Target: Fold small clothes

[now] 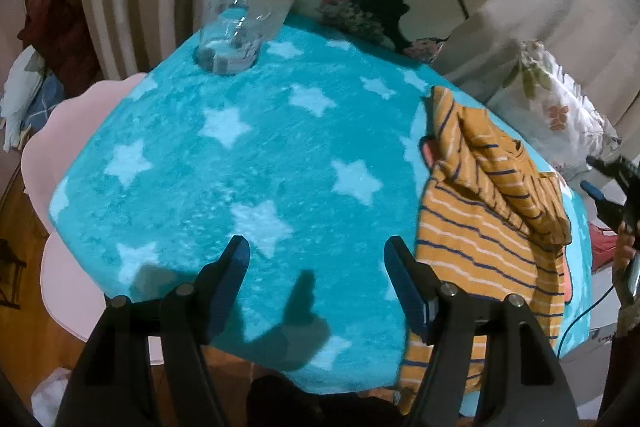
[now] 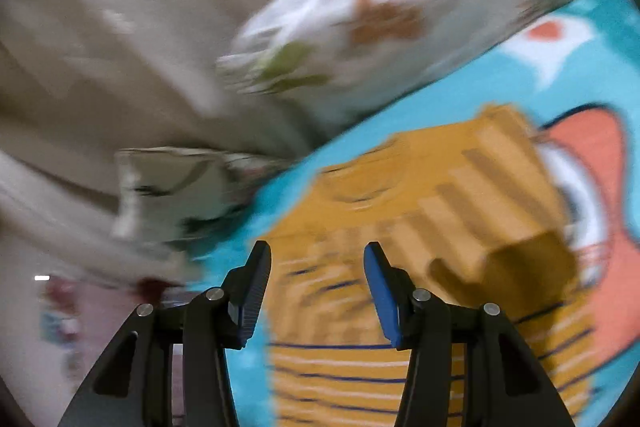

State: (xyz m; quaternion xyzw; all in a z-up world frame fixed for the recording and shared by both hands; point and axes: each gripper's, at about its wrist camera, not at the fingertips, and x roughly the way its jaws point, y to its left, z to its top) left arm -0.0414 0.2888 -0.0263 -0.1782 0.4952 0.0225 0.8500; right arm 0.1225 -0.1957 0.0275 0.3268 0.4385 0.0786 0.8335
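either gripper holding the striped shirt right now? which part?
Neither. Left gripper is open over the blue blanket; right gripper is open above the striped shirt, nothing between its fingers.

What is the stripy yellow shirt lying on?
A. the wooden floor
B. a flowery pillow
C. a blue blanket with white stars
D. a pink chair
C: in the left wrist view the yellow striped shirt lies crumpled along the right edge of the blue star blanket, apart from the flowery pillow behind it.
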